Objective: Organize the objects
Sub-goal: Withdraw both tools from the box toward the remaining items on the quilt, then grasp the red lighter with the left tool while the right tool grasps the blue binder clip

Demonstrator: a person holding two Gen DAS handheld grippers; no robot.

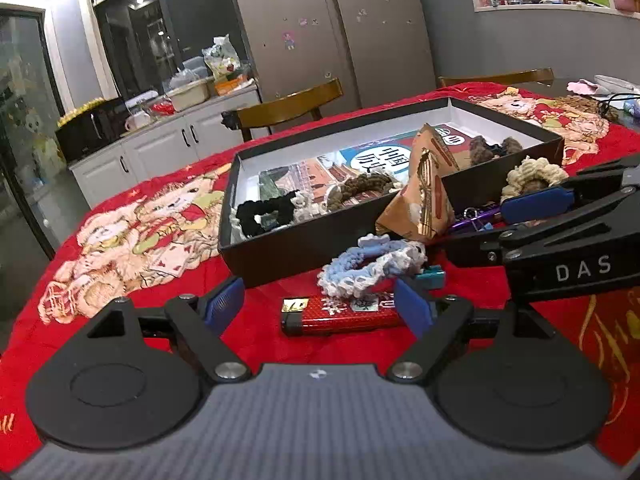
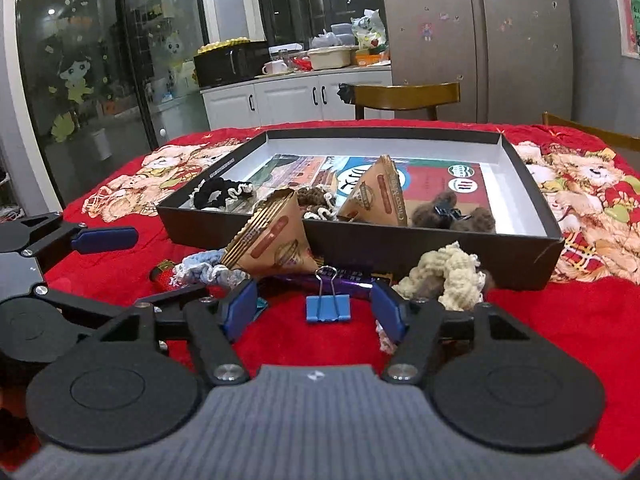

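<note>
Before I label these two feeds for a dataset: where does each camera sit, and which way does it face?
Left wrist: on the left gripper, low over the tablecloth, facing the box across the lighter; its open fingers and the right gripper show.
Right wrist: on the right gripper, facing the box across the binder clip; its open fingers and the left gripper show.
Shared: box, blue scrunchie, lighter, fridge.

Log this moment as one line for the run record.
left tongs open over lighter | right tongs open around binder clip | box partly filled
</note>
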